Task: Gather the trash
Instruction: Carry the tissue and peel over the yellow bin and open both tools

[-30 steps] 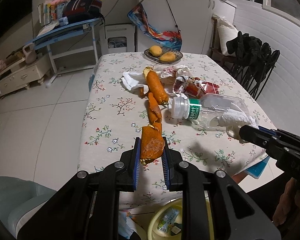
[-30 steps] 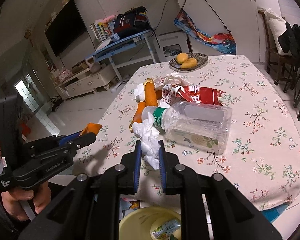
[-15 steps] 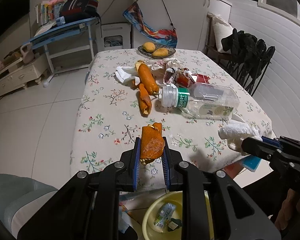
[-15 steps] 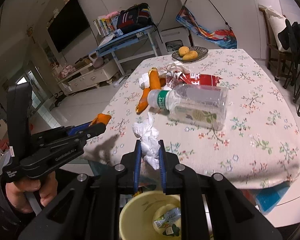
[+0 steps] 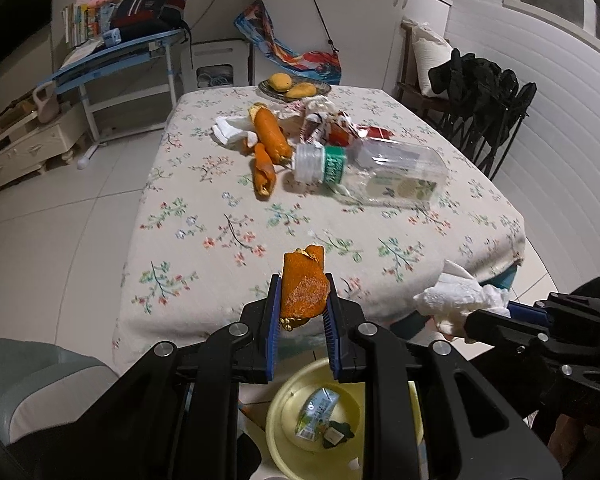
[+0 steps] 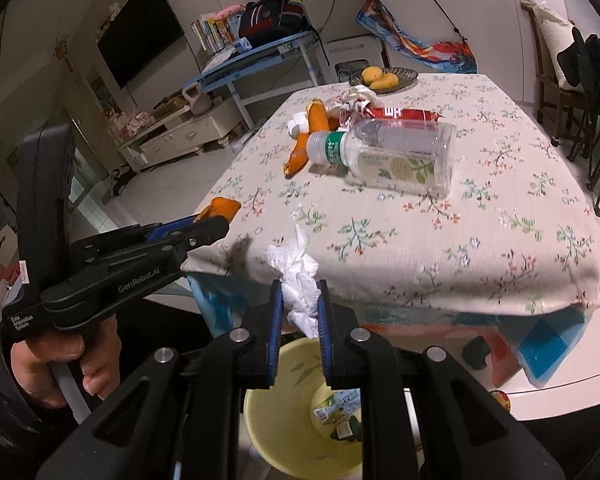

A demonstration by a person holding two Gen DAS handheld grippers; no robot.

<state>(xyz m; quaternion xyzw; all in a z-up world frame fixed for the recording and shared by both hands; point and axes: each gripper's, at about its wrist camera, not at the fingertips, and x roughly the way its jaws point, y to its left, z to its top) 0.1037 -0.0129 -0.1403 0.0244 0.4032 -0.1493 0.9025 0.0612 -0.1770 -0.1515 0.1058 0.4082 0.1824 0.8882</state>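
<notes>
My left gripper (image 5: 300,304) is shut on an orange peel (image 5: 303,290), held off the near edge of the floral table (image 5: 204,216), above a yellow bin (image 5: 288,436). My right gripper (image 6: 299,304) is shut on a crumpled white tissue (image 6: 298,276), also over the yellow bin (image 6: 268,432), which holds a few wrappers. On the table lie more orange peels (image 5: 270,134), a clear plastic bottle (image 5: 380,172) on its side, white tissues (image 5: 230,130) and a red snack wrapper (image 5: 340,130). In the right wrist view the left gripper (image 6: 216,220) shows at the left with the peel (image 6: 220,206).
A dish with two yellow fruits (image 5: 294,88) stands at the table's far end. A chair draped with dark clothes (image 5: 488,96) is at the right, a pale green seat (image 5: 32,384) at the near left. A blue desk (image 5: 112,60) and tiled floor lie to the left.
Both grippers have pulled back from the table with the peel and the tissue, and now hang off its near edge over the yellow bin, which shows more fully.
</notes>
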